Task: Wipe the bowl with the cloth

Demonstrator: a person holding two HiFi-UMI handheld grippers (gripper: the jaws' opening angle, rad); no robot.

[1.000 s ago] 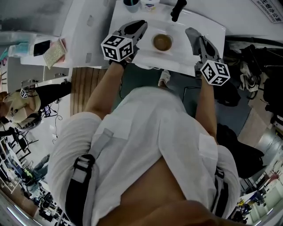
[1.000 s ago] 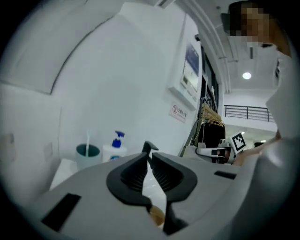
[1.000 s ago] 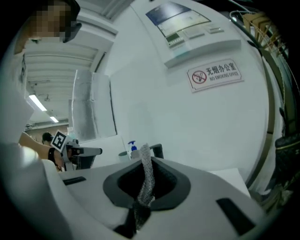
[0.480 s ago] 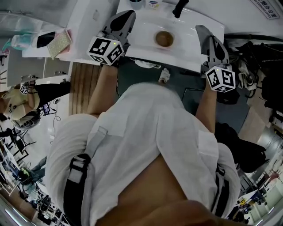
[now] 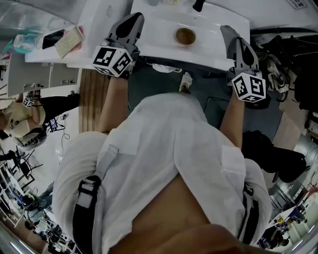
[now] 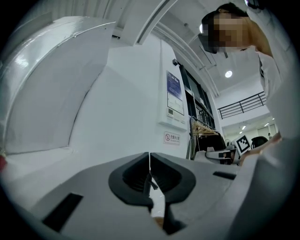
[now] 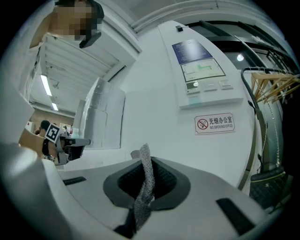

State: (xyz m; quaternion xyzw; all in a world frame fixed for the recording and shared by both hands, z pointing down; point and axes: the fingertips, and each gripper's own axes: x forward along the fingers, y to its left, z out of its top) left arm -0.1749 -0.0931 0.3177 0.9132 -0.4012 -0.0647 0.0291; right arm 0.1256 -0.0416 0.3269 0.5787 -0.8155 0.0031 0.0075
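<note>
A small brown bowl (image 5: 185,35) stands on the white table (image 5: 159,34) in the head view. My left gripper (image 5: 135,19) hovers at the table's left edge, well left of the bowl. In the left gripper view it (image 6: 150,164) points level at a white wall, jaws shut, with only a thin pale sliver at the seam. My right gripper (image 5: 227,31) hangs right of the bowl. In its own view it (image 7: 145,164) is shut on a strip of grey mesh cloth (image 7: 148,180) that sticks up between the pads.
A black fixture (image 5: 198,5) rises at the table's far edge. A side table with a notepad (image 5: 69,40) stands to the left, and dark bags (image 5: 278,64) lie to the right. A wall panel and a no-smoking sign (image 7: 214,123) face the right gripper, with hangers (image 7: 276,84) beside them.
Both grippers have drawn away from the bowl and apart. The left one went from beside the bowl out to the table's left edge. The bowl stays put.
</note>
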